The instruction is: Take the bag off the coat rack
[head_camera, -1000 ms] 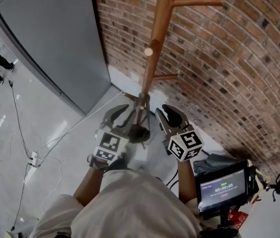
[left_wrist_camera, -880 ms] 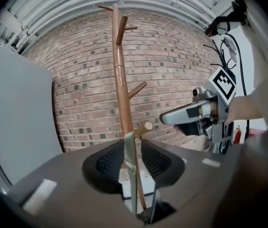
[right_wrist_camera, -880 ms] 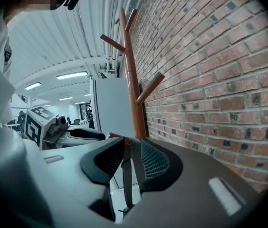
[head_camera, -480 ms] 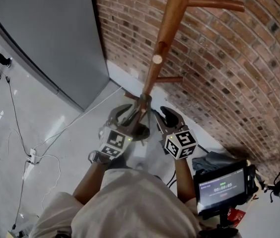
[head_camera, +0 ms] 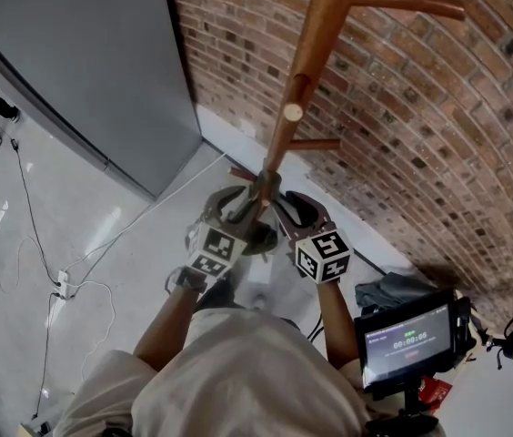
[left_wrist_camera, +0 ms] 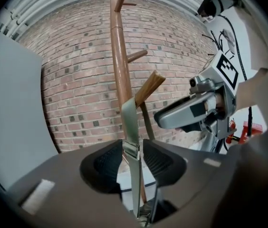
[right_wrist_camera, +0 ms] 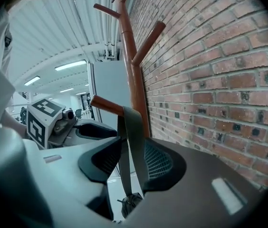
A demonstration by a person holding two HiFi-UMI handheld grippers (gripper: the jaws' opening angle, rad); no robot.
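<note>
A wooden coat rack [head_camera: 306, 71] stands against the brick wall. A grey strap [left_wrist_camera: 130, 127] hangs over a low peg [left_wrist_camera: 149, 87], and the dark bag [right_wrist_camera: 131, 201] dangles below it. My left gripper [head_camera: 234, 209] and right gripper [head_camera: 291, 212] face each other on either side of the pole, at the strap. In the left gripper view the strap and its buckle run between the jaws of the left gripper [left_wrist_camera: 133, 158], which are opening. In the right gripper view the strap loop on the peg [right_wrist_camera: 106, 104] passes between the jaws of the right gripper [right_wrist_camera: 133, 160], also opening.
The brick wall [head_camera: 438, 126] is right behind the rack, and a grey panel [head_camera: 93, 71] stands to the left. A monitor on a stand [head_camera: 408, 340] sits at the lower right. Cables [head_camera: 65, 285] trail over the floor at the left.
Both grippers have drawn in closer to the pole and the strap, the right one moving left. Their jaws stand wider than before.
</note>
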